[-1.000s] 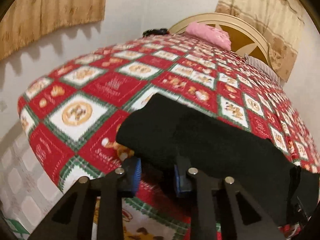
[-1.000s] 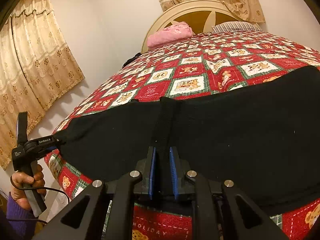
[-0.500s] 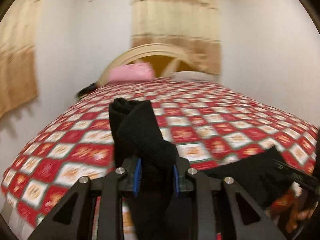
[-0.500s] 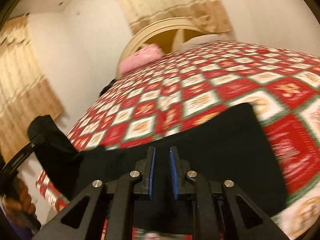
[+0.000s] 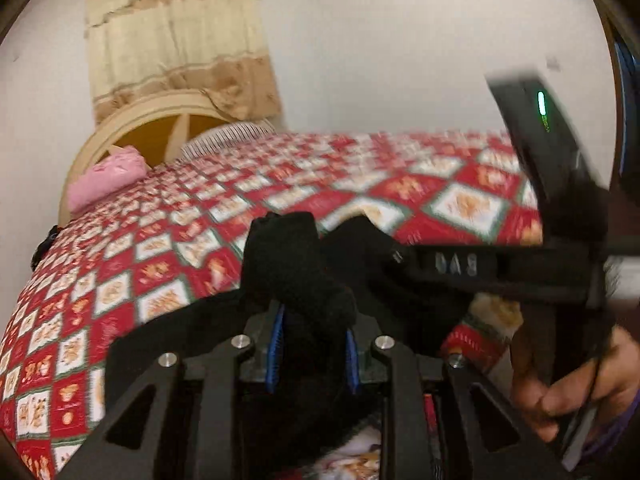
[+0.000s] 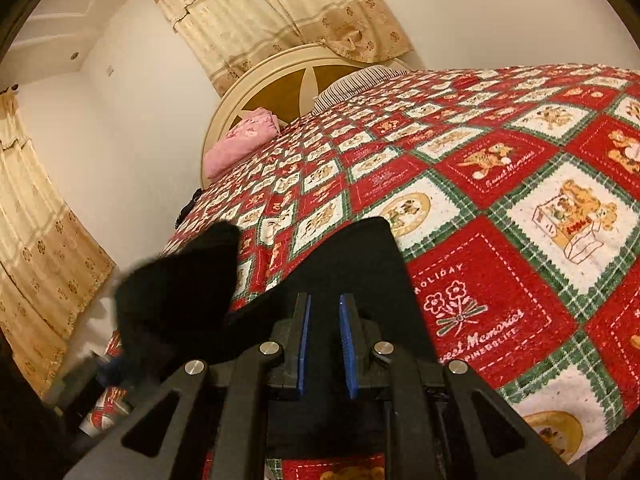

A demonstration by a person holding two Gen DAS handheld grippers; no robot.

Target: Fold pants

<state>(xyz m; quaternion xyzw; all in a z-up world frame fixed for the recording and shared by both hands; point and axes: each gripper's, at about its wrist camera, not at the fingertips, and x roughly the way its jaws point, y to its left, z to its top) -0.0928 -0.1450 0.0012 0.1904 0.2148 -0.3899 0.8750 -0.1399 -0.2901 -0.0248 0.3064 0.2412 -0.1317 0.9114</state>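
The black pants (image 6: 356, 264) lie at the near edge of the bed. My left gripper (image 5: 312, 328) is shut on a bunched end of the pants (image 5: 292, 264) and holds it lifted above the bed. That lifted end shows at the left of the right wrist view (image 6: 180, 280). My right gripper (image 6: 324, 320) is over the flat part of the pants with black cloth between its blue pads; the pads stand a little apart. The right gripper also shows in the left wrist view (image 5: 460, 264), close to the lifted cloth.
The bed carries a red, white and green patchwork quilt (image 6: 500, 208). A pink pillow (image 6: 240, 140) and a striped pillow (image 6: 360, 80) lie by the round headboard (image 6: 280, 84). Curtains (image 6: 36, 248) hang at the left. A hand (image 5: 572, 384) holds the right gripper.
My left gripper closed on the pants' end, lifted it and carried it rightward toward the right gripper. The right gripper's view swung right and its pads stand slightly wider.
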